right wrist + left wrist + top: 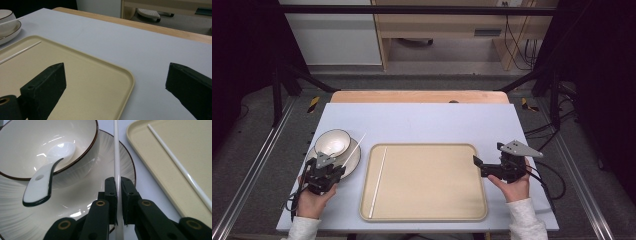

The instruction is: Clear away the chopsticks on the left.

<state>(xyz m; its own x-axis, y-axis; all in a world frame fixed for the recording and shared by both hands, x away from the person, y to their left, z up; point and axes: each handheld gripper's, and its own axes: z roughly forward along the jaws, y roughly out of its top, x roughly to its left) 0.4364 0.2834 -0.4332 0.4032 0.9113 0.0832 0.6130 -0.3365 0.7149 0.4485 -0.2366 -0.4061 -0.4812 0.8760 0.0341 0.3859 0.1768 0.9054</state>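
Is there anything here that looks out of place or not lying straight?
Nothing is spilled or broken. The two white chopsticks are apart: one chopstick lies in the beige tray, while the other chopstick leans across the plate beside the bowl, clamped in the left gripper. The spoon rests tilted over the bowl's rim.

Thin white chopstick (116,157), long and straight, pinched between black jaws at lower centre of frame, running up over the plate's rim beside the bowl, toward the top edge.
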